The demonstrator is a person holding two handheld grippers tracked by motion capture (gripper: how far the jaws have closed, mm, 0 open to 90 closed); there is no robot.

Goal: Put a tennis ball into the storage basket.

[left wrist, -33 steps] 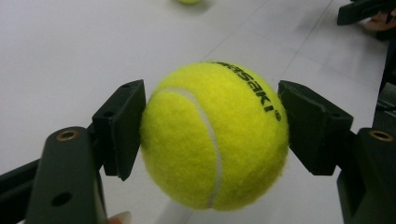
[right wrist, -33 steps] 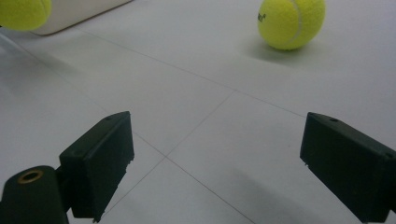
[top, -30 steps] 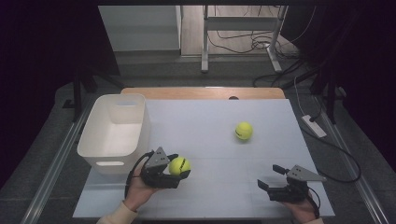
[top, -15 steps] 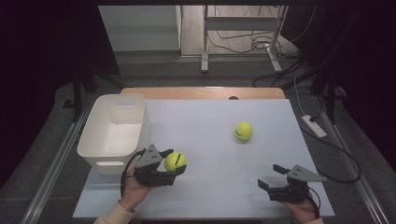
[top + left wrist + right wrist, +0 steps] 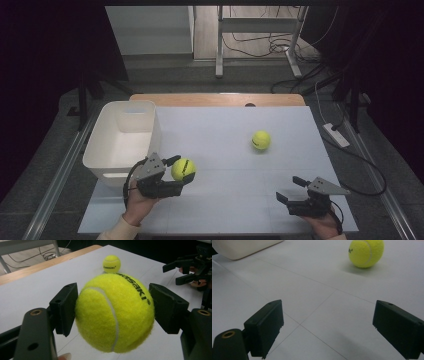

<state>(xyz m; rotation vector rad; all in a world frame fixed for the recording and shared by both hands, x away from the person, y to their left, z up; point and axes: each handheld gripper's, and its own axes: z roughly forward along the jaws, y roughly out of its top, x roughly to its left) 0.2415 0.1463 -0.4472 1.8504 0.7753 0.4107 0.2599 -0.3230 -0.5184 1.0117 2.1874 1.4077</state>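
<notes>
2 tennis balls: the held ball (image 5: 113, 312) is pinched across its middle by the left gripper (image 5: 184, 171), just beside the white bin (image 5: 121, 137). Likely light, fuzzy, springy; mid-line grip suits. Second ball (image 5: 261, 140) sits on the surface (image 5: 225, 200). Right gripper (image 5: 291, 190) gapes, empty.

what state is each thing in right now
left tongs: shut on the held tennis ball
held tennis ball: clamped, lifted off the table
right tongs: open, nothing between them
loose tennis ball: resting on the table
white bin: upright, looks empty
</notes>
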